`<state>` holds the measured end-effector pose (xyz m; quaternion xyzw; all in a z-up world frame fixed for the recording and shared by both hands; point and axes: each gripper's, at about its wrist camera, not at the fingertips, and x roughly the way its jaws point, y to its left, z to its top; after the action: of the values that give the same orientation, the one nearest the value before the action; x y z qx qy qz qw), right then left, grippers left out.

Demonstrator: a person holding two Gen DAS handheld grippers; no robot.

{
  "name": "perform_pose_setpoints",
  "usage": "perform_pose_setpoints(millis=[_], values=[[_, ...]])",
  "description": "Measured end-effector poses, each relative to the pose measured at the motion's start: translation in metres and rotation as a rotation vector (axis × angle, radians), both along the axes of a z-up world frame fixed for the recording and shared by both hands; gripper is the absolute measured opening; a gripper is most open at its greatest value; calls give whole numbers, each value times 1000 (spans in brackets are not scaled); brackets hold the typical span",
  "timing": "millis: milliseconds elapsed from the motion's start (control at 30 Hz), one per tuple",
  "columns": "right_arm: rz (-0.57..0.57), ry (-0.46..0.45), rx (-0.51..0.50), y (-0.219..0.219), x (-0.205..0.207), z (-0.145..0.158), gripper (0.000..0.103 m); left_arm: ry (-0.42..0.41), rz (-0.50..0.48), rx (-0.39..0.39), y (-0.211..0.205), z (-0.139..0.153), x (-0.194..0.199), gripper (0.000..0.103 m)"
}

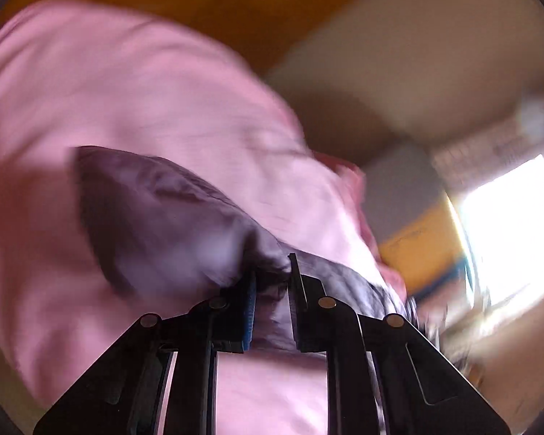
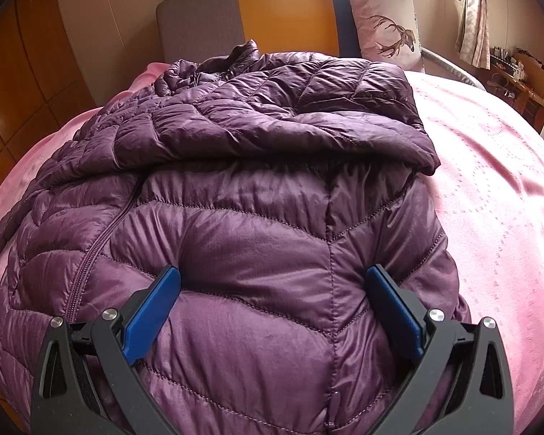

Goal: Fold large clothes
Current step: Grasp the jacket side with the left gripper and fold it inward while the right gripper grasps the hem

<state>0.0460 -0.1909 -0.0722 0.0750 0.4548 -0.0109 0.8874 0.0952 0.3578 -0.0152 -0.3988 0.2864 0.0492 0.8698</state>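
A purple quilted puffer jacket (image 2: 257, 195) lies on a pink bedspread (image 2: 489, 181), zipper at the left, one sleeve folded across its upper part. My right gripper (image 2: 272, 279) is open, its blue-padded fingers (image 2: 152, 311) pressed down on either side of a bulge of the jacket's lower body. In the blurred left wrist view my left gripper (image 1: 272, 282) is shut on a fold of the purple jacket (image 1: 156, 217), lifted above the pink bedspread (image 1: 127, 90).
A headboard (image 2: 283, 14) in grey, orange and blue stands at the far end with a deer-print pillow (image 2: 384, 25). Wooden wardrobe panels (image 2: 21, 83) run along the left. A window with curtains (image 2: 471, 11) and a cluttered desk (image 2: 522, 76) are at the right.
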Motion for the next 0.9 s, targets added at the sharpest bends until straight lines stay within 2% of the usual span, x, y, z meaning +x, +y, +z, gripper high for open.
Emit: perform_pose_setpoints(millis=[100, 200, 367, 500, 567, 633, 667, 767, 900], values=[[1, -1, 2, 0, 0, 0, 101, -64, -158, 69, -59, 25, 19, 15], [1, -3, 8, -1, 0, 0, 101, -83, -299, 103, -114, 31, 34, 15], [1, -7, 19, -2, 0, 0, 101, -33, -516, 164, -210, 18, 55, 15], [2, -11, 31, -4, -1, 1, 101, 6, -631, 199, -262, 2, 64, 15], [2, -11, 35, -4, -1, 1, 101, 50, -672, 241, -283, -8, 69, 23], [3, -6, 36, -4, -1, 1, 101, 71, -688, 251, -292, -12, 66, 62], [5, 2, 34, -4, 0, 2, 101, 66, -691, 240, -288, -14, 73, 67], [11, 33, 48, -3, 4, 11, 101, 46, -698, 257, -291, -13, 72, 70], [77, -37, 179, 14, 16, 42, 101, 28, -665, 281, -283, -15, 48, 70]])
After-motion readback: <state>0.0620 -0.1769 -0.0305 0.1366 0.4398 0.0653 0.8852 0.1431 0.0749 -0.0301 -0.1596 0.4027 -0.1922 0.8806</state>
